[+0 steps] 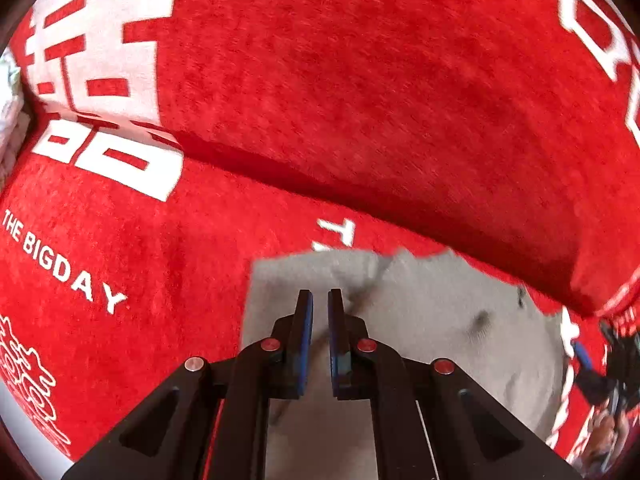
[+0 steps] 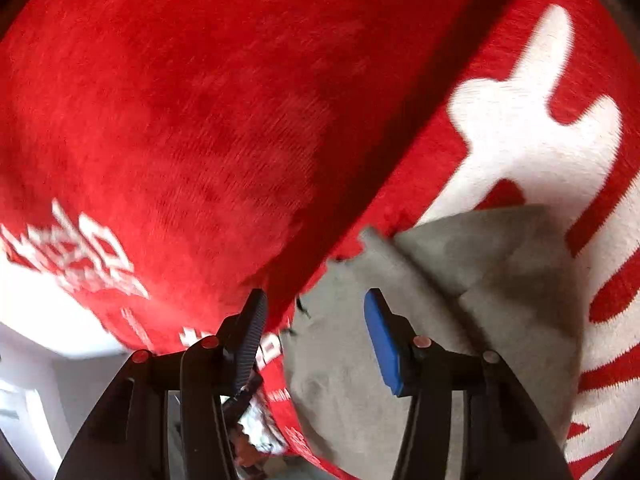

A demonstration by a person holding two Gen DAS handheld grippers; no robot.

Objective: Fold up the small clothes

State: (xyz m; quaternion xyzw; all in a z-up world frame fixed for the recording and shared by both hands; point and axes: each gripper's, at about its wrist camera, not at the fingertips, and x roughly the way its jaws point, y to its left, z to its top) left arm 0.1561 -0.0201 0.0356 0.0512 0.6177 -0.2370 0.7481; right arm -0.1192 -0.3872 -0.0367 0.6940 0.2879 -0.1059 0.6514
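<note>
The grey garment point(image 1: 420, 320) lies on the red blanket point(image 1: 160, 280), one layer already doubled over along a diagonal crease, so folding looks partly done; more folds probably remain; the left gripper point(image 1: 319, 300) points steeply down over it, fingers nearly closed, grip unclear; the right gripper point(image 2: 316, 304) leans over the cloth's near edge, fingers apart and empty.

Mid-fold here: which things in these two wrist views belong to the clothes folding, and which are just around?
In the job:
grey garment
left gripper, shut over the garment
right gripper, open above it

Just around:
red blanket with white lettering, lying under the garment
white bundle at the left edge
</note>
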